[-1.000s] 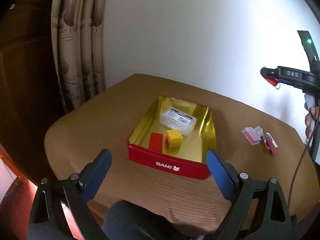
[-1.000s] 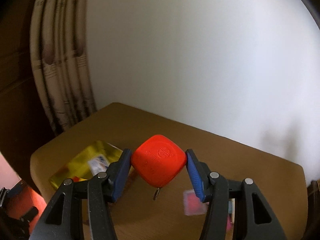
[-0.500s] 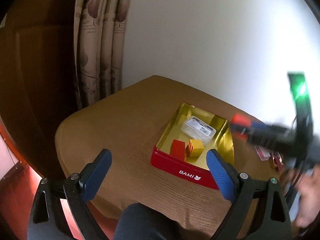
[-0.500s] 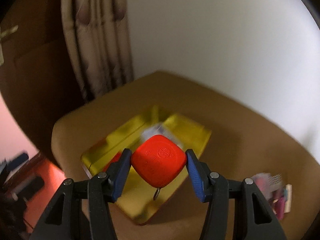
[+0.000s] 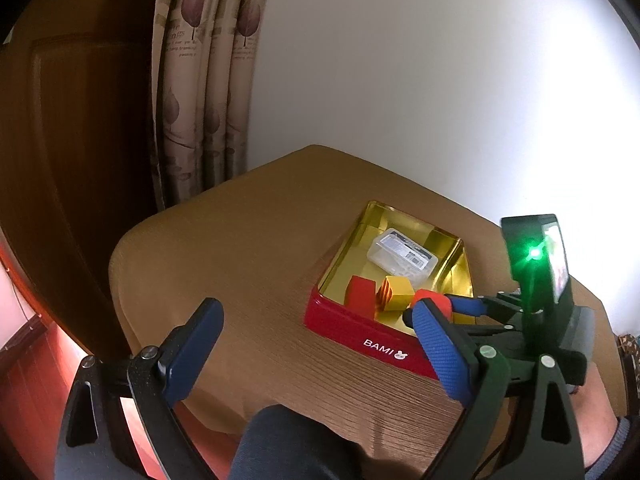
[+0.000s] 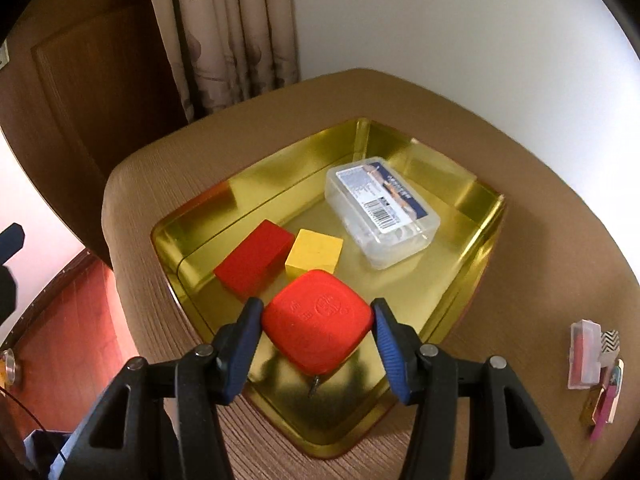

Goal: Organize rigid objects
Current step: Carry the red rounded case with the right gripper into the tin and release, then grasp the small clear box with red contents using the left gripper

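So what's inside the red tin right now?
Inside the red tin: a red block, a yellow cube and a clear plastic case. The orange piece held above hides part of the floor.

A home room; leaf-print curtains (image 5: 200, 92) hang by a wooden door (image 6: 92, 92) and a brown-clothed table (image 5: 248, 248).

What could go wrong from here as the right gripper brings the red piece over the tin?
The rounded red piece is pinched only at two corners by the right gripper, so it may twist or slip. Released here, it could knock the yellow block or red block just beyond it in the tin.
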Tool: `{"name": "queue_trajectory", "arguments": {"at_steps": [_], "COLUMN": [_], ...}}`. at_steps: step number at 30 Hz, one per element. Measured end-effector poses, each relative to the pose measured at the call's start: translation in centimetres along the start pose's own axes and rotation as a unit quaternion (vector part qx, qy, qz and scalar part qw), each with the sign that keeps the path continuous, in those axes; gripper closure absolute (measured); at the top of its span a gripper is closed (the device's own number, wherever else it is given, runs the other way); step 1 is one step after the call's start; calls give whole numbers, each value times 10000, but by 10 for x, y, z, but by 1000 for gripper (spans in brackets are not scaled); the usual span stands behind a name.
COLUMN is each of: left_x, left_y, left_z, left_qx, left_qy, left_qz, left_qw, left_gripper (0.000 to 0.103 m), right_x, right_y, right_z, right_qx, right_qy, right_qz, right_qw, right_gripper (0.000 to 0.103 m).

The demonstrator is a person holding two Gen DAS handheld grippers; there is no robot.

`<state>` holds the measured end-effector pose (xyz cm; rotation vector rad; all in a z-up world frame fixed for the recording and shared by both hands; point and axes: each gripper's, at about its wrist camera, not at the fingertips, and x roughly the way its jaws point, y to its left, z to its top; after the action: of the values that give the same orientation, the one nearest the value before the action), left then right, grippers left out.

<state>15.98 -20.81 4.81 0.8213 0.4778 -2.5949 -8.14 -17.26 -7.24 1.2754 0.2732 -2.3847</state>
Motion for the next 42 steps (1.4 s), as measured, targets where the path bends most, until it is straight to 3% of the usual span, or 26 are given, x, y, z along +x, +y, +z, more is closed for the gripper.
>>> {"name": "queue_trajectory", "arguments": {"at_steps": [20, 25, 30, 32, 36, 38, 42], "left_x": [3, 5, 3, 2, 4, 9, 40], "left_y": [2, 0, -4, -10, -46, -78, -168], "left_z": [-1, -2, -3, -5, -12, -15, -22], "left_qx": [-17, 46, 165, 311, 859, 1152, 1722], "left_qy": [48, 33, -127, -138, -76, -20, 202], "left_qz": [29, 92, 72, 22, -93, -285, -798], "left_qw": [10000, 9999, 9998, 9994, 9962, 9929, 9816], "left_gripper": [9, 9, 9, 9, 8, 8, 6], "right_x": [14, 10, -56, -87, -140, -157, -178], "right_y": [-3, -3, -30, -58, -136, -173, -215], "right_z": [0, 1, -7, -28, -119, -175, -264], "right_qx": [180, 220, 481, 779, 1606, 2188, 3250], "right_qy": [166, 128, -803, -1101, -1296, -1143, -1070], "right_qz": [75, 274, 285, 103, -799, -1300, -1503], "right_qw": [9997, 9993, 9952, 9908, 9752, 9603, 9275], "right_gripper": [47, 42, 41, 39, 33, 33, 33]}}
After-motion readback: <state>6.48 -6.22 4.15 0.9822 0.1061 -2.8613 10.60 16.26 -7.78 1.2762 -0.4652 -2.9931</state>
